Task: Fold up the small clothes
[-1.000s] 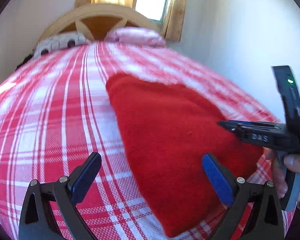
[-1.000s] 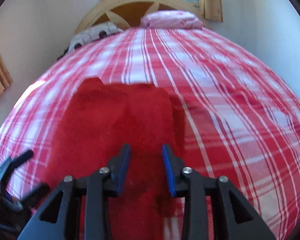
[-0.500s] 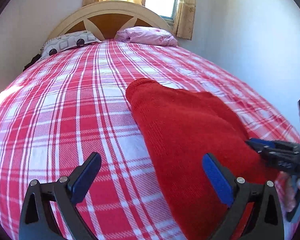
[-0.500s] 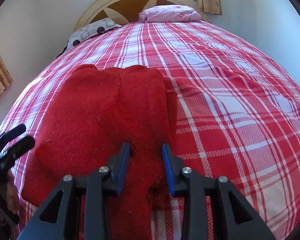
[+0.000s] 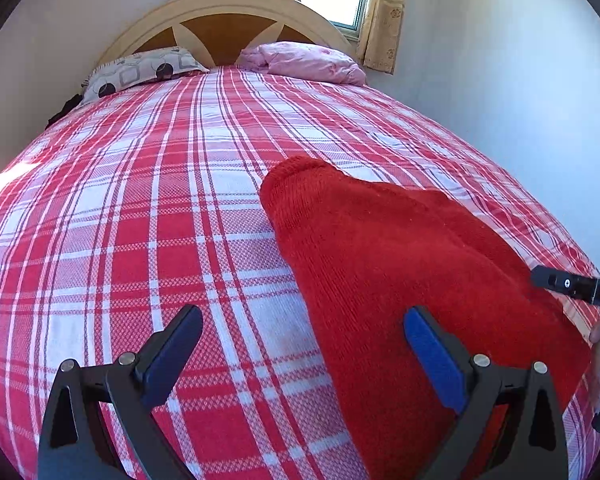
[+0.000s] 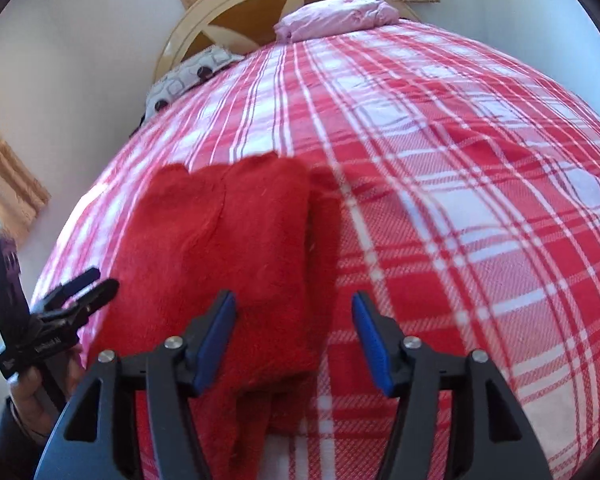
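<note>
The red knitted garment (image 5: 400, 276) lies flat on the plaid bedspread (image 5: 140, 220), filling the lower right of the left wrist view and the lower left of the right wrist view, doubled over with one layer lapped on another and a narrower strip trailing toward the bottom edge of the frame.

The right gripper (image 6: 294, 334) has just been opening — its blue pads stand apart over the garment's right edge, pressing on nothing, so the cloth is released. The left gripper (image 5: 304, 354) hangs wide open at the bottom of its own frame, one pad over bare bedspread, the other over the knit, holding nothing.

What could go wrong: the top layer looks loosely laid, and a finger dragging across the fuzzy knit could catch it and pull the fold open. The trailing strip at the bottom of the right wrist view seems uneven — if the next fold is made without tucking it in, the bundle will probably come out lopsided. The garment also lies near the bed's edge in the lower right of the left wrist view, so a careless tug could slide it off.

No containers are in view: only the patterned pillow (image 5: 140, 70) and the pink pillow (image 5: 304, 62) at the headboard (image 5: 228, 4), upper centre.
</note>
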`<state>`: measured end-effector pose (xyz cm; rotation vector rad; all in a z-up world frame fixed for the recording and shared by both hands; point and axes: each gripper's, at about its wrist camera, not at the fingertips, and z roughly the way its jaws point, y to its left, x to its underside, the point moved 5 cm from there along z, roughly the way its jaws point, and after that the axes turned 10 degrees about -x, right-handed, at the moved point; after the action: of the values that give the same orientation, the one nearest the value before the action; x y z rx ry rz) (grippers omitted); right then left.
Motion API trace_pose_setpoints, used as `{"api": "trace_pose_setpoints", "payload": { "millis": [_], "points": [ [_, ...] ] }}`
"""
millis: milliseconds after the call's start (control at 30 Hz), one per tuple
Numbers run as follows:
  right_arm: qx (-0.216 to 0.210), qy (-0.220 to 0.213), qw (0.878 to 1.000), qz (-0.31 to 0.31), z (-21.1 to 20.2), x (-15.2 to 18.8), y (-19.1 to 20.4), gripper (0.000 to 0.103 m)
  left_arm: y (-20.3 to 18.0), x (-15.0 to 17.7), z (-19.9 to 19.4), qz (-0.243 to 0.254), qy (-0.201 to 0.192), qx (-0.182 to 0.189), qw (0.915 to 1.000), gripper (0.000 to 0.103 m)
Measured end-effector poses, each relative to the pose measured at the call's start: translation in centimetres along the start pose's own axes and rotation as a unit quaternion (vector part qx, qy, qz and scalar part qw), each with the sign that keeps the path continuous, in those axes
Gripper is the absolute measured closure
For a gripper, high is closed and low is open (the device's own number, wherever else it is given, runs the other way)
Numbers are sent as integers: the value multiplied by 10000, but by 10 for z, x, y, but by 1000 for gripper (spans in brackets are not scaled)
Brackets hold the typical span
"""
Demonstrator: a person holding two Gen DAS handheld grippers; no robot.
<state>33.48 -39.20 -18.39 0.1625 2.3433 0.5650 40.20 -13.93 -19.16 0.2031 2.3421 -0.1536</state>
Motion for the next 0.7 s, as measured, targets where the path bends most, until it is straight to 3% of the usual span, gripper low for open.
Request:
{"api": "trace_pose_setpoints", "payload": {
  "millis": [333,600,700],
  "points": [
    [-836,442,9935,634,46,-16,-17,36,-9,6,17,-176,320,330,9988,2],
    [-898,534,9942,256,51,-10,-5,38,-14,6,25,-242,395,314,9984,2],
    [-659,554,9963,38,58,-9,-1,40,-15,7,26,-239,412,328,9983,2]
  ]
}}
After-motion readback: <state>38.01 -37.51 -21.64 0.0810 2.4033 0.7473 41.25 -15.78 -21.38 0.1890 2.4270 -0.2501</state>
